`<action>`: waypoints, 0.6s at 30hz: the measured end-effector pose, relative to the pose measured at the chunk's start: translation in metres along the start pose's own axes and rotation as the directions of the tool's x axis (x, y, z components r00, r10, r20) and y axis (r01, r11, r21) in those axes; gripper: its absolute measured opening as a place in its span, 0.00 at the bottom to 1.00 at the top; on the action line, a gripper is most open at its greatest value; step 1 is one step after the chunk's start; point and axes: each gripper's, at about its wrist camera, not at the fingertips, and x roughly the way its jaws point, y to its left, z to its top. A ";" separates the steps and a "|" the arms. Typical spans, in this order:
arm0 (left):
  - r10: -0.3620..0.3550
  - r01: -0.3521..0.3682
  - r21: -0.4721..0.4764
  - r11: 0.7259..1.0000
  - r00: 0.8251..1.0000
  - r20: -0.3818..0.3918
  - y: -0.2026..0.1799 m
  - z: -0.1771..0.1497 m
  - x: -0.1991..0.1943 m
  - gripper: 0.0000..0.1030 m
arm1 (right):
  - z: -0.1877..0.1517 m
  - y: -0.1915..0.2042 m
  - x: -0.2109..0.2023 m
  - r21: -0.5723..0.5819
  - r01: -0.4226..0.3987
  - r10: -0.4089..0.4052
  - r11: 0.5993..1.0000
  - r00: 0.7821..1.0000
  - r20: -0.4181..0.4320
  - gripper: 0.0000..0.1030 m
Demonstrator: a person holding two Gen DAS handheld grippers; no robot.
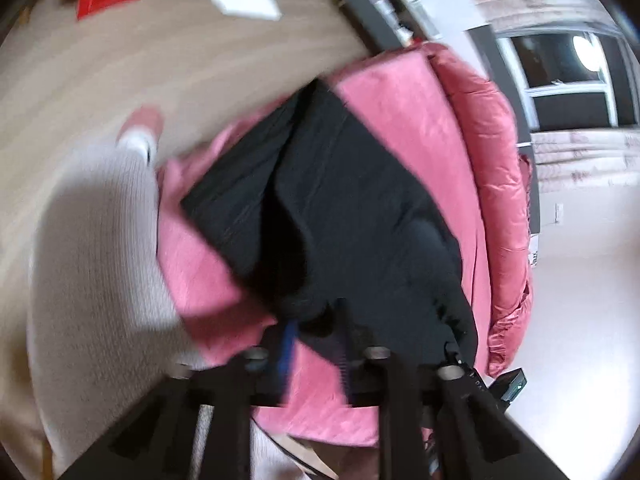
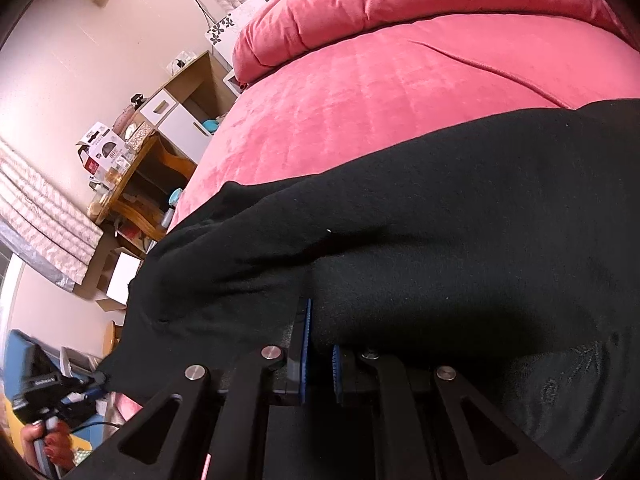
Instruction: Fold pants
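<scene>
Both grippers are pinching the black pants [image 2: 420, 208], draped over the pink bed [image 2: 360, 92]: left gripper [image 1: 316, 344] and right gripper [image 2: 320, 354], fingers nearly closed on cloth. Judgement: keep both edges level and taut while carrying the fold over.

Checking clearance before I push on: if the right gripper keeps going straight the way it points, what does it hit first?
The right gripper is shut on the black pants, so that cloth comes first; behind it is likely the pink bed cover, though depth is unclear.
</scene>
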 end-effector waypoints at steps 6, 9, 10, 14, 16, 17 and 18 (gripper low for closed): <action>0.000 -0.001 0.023 1.000 0.997 0.077 -0.016 0.012 -0.018 0.06 | 0.005 0.017 -0.011 -0.067 0.007 -0.006 0.998 1.000 0.012 0.09; -0.054 0.049 0.037 0.998 0.987 0.148 -0.024 0.030 -0.041 0.06 | 0.009 0.033 -0.035 -0.134 -0.018 0.024 0.991 0.999 0.045 0.09; -0.064 0.056 0.053 0.997 0.983 0.173 -0.027 0.034 -0.047 0.06 | 0.009 0.040 -0.044 -0.163 -0.031 0.039 0.986 0.998 0.052 0.09; -0.026 0.001 0.116 0.993 0.976 0.215 -0.026 0.048 -0.057 0.06 | -0.009 0.057 -0.066 -0.247 -0.112 0.117 0.963 0.993 0.005 0.09; -0.008 -0.007 0.081 0.997 0.983 0.184 -0.012 0.049 -0.046 0.06 | -0.024 0.055 -0.055 -0.256 -0.109 0.097 0.960 0.993 -0.060 0.09; 0.024 -0.035 0.061 0.998 0.986 0.163 -0.003 0.047 -0.037 0.06 | -0.030 0.053 -0.047 -0.258 -0.098 0.079 0.961 0.993 -0.084 0.09; 0.062 -0.069 0.050 0.996 0.989 0.138 0.006 0.043 -0.029 0.06 | -0.038 0.048 -0.037 -0.245 -0.088 0.061 0.965 0.991 -0.116 0.09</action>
